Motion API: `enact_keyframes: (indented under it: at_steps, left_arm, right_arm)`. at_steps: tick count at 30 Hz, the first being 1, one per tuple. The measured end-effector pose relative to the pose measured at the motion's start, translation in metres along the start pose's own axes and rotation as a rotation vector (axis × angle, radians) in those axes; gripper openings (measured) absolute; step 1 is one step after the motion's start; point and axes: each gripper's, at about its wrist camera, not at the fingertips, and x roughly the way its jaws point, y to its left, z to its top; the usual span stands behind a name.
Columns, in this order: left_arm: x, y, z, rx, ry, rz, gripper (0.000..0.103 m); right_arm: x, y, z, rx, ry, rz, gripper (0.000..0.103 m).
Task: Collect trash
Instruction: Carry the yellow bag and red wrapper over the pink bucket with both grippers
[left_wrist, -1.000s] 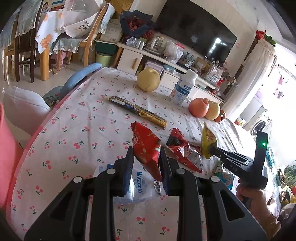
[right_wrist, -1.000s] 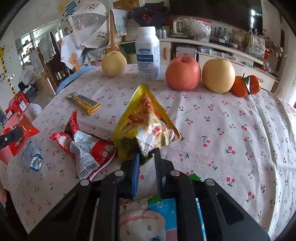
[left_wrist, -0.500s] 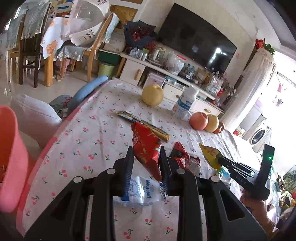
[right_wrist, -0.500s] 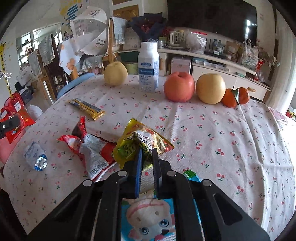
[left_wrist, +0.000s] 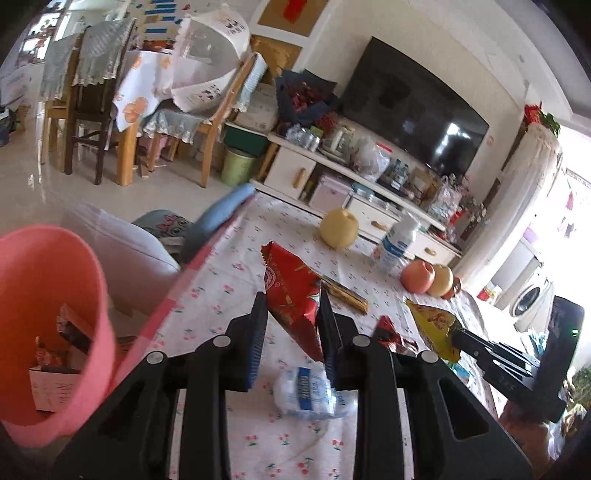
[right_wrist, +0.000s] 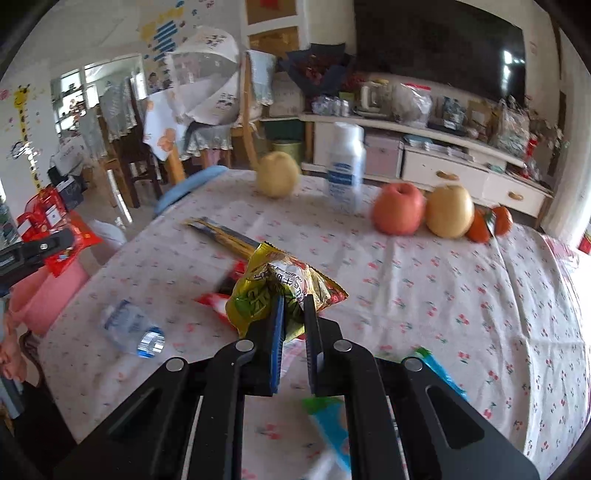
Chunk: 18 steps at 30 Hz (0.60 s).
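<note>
My left gripper (left_wrist: 291, 301) is shut on a red snack wrapper (left_wrist: 291, 291), held up over the table's left edge. A pink bin (left_wrist: 48, 317) with some packaging inside stands just left of it, below the table. My right gripper (right_wrist: 294, 303) is shut on a yellow-green snack bag (right_wrist: 273, 291), lifted off the cloth. In the left wrist view that right gripper (left_wrist: 456, 334) hangs at the right with the yellow bag (left_wrist: 432, 325). In the right wrist view the left gripper (right_wrist: 55, 242) with its red wrapper (right_wrist: 70, 240) shows at the far left above the pink bin (right_wrist: 48, 291).
On the cherry-print tablecloth (right_wrist: 424, 295) lie a crushed clear bottle (right_wrist: 133, 326), a red wrapper (right_wrist: 218, 299), a long gold wrapper (right_wrist: 225, 238) and a blue-green packet (right_wrist: 332, 421). At the far side stand a white bottle (right_wrist: 345, 170), a pear (right_wrist: 277, 175), an apple (right_wrist: 397, 208) and more fruit.
Both grippers have risen with their wrappers and drawn back from the table. The left one has swung left, bringing the pink bin into view. The yellow bag has left the cloth.
</note>
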Motion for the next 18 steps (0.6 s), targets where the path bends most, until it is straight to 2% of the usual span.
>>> enact_keyframes:
  at_steps: [4, 10, 13, 18]
  left_arm:
    - [-0.013, 0.02, 0.007, -0.04, -0.04, 0.031, 0.029]
    - [-0.04, 0.072, 0.021, -0.141, -0.125, 0.147, 0.029]
    - [-0.052, 0.104, 0.025, -0.206, -0.158, 0.215, 0.029]
    - [-0.067, 0.144, 0.031, -0.284, -0.186, 0.325, 0.029]
  right_arm:
    - [-0.004, 0.037, 0.013, -0.026, -0.017, 0.073, 0.011]
    - [-0.003, 0.115, 0.034, -0.108, -0.029, 0.206, 0.011]
    - [0.003, 0.167, 0.043, -0.181, -0.026, 0.271, 0.011]
    - [0.015, 0.243, 0.048, -0.303, -0.011, 0.341, 0.011]
